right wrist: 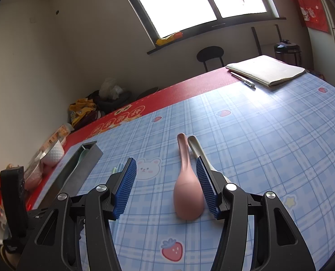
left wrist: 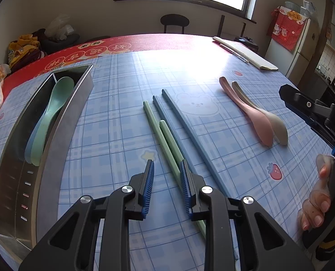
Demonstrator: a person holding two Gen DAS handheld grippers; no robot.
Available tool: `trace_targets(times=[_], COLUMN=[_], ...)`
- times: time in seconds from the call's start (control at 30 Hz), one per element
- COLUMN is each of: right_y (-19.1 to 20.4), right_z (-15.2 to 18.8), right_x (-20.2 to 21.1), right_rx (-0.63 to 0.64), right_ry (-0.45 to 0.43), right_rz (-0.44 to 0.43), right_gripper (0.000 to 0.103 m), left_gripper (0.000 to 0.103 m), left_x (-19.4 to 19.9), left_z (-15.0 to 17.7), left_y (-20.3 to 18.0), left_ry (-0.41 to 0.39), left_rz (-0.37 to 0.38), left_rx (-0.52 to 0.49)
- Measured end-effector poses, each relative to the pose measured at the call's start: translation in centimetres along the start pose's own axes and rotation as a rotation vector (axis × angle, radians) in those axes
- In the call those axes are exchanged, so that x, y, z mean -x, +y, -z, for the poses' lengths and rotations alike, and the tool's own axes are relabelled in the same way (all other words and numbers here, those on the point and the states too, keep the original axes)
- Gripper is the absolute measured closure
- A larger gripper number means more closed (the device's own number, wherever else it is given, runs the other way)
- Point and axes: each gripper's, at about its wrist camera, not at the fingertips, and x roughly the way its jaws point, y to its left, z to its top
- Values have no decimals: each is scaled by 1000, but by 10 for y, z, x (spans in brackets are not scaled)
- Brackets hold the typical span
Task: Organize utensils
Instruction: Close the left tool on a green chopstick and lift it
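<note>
Here 2 green chopsticks (left wrist: 167,140) lie on the checked tablecloth (left wrist: 122,103); the left gripper (left wrist: 167,171) stands narrowly parted over them, its right pad seemingly touching one. The right gripper (right wrist: 165,164) stands half open, empty, around the pink spoon (right wrist: 185,189).

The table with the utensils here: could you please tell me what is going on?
A person holding a gripper in each hand is sorting utensils into a metal tray, which already holds a green spoon and a blue spoon. The left gripper is down at the green chopsticks, with no grip visible yet; the blue chopsticks lie beside them. The right gripper is open around the pink spoon, next to a grey spoon.
</note>
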Motion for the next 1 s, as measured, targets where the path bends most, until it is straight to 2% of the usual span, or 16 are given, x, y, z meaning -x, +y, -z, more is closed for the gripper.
trace_targets(times=[0.13, 0.23, 0.33, 0.67, 0.83, 0.93, 1.0], right_y=[-3, -5, -6, -10, -8, -8, -9], right_z=[0, 0, 0, 0, 1, 1, 1], right_x=[0, 0, 0, -1, -1, -2, -2], right_rx=[-7, -18, -25, -46, -37, -45, -48], right_ry=[1, 3, 5, 12, 13, 13, 13], right_rz=[-2, -5, -8, -7, -7, -7, -8], right_gripper=[49, 49, 49, 49, 49, 49, 49], left_gripper=[80, 91, 96, 96, 92, 92, 92], left_x=[-4, -7, -4, 23, 22, 22, 22], left_z=[-6, -8, -4, 27, 33, 36, 35], left_y=[-2, 0, -1, 16, 16, 12, 15], left_ry=[8, 19, 18, 39, 33, 1, -2], left_rz=[-12, 13, 8, 0, -15, -39, -28], left_rx=[-14, -21, -37, -18, -25, -55, -39])
